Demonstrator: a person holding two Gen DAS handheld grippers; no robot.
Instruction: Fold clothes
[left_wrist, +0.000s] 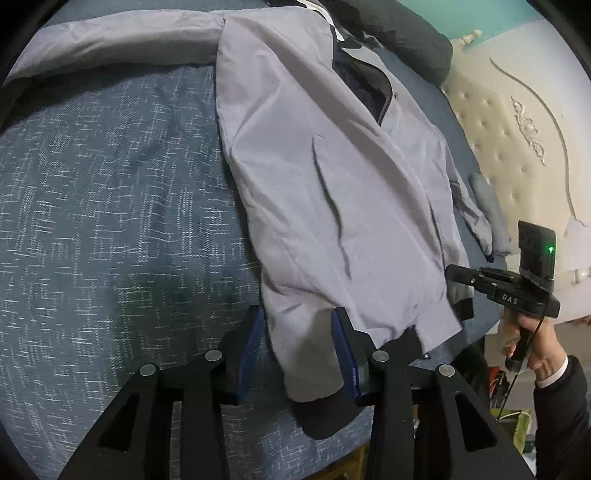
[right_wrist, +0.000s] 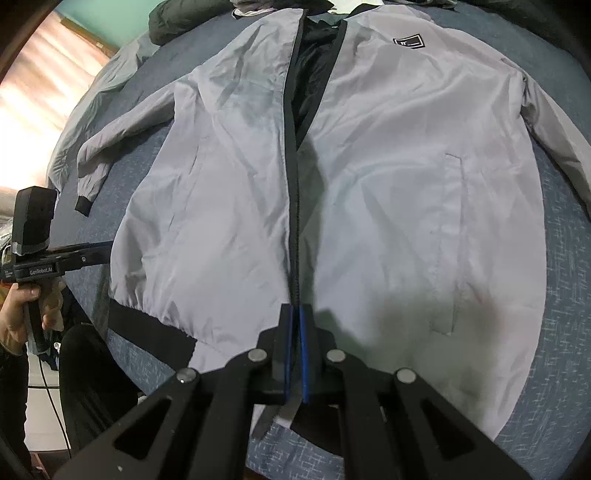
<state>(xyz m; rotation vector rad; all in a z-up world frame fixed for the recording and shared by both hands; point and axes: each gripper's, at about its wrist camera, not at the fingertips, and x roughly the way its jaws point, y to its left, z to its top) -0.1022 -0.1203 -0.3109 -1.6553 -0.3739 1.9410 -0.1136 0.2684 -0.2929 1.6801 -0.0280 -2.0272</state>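
Note:
A light grey jacket (right_wrist: 388, 177) with black zipper, hem and cuffs lies front up on a blue bed (right_wrist: 565, 258). My right gripper (right_wrist: 295, 325) is shut on the jacket's hem at the bottom of the zipper (right_wrist: 293, 206). In the left wrist view the jacket (left_wrist: 332, 177) lies ahead, and my left gripper (left_wrist: 299, 332) stands open astride the lower corner of the hem (left_wrist: 314, 376), with fabric between the blue pads. The right gripper also shows in the left wrist view (left_wrist: 454, 275) at the hem's far corner. The left gripper shows in the right wrist view (right_wrist: 103, 253).
A cream tufted headboard (left_wrist: 517, 140) stands beyond the bed. Dark bedding (left_wrist: 406, 33) lies near the jacket's collar. The bed's edge (right_wrist: 122, 350) runs close below the hem, with a dark-clothed person beside it. One sleeve (left_wrist: 110, 40) stretches across the blanket.

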